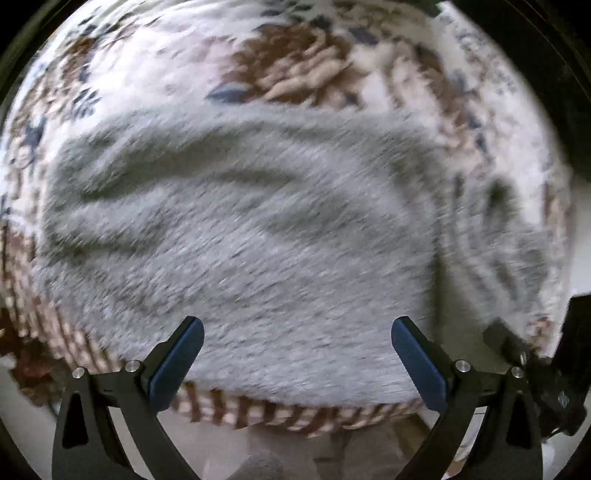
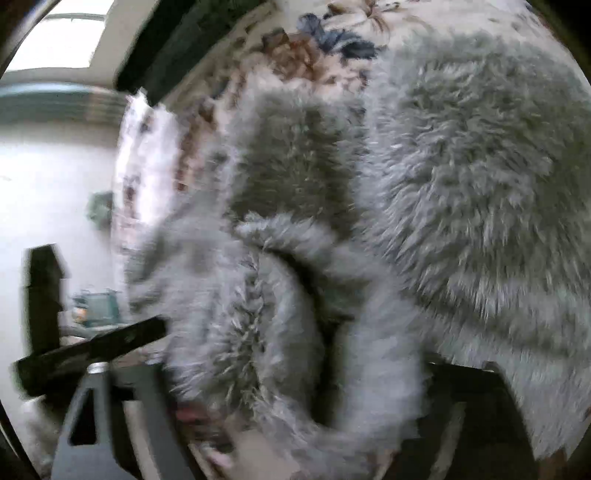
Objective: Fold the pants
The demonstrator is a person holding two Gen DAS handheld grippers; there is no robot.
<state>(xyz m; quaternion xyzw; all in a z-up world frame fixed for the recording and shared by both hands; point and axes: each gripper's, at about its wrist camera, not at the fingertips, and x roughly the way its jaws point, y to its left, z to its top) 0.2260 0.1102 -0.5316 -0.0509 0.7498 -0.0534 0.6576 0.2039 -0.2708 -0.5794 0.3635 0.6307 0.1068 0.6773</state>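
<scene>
Just one grey fuzzy pants (image 1: 236, 236), one floral blanket (image 1: 295, 66).

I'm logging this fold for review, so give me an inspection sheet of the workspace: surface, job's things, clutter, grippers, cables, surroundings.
Surface: floral bedspread, white with brown and blue flowers, striped brown border at its near edge.
Job's things: fluffy grey pants lying bunched on the bedspread; in the right wrist view a fold of them rises close to the camera.
Clutter: nothing seen on the bedspread besides the pants.
Grippers: left gripper with jaws wide apart and empty above the pants; right gripper largely hidden by the fur, so its jaws cannot be read from the picture.
Cables: nothing seen.
Surroundings: pale floor beside the bed, bright window; the rest is blurred.
</scene>
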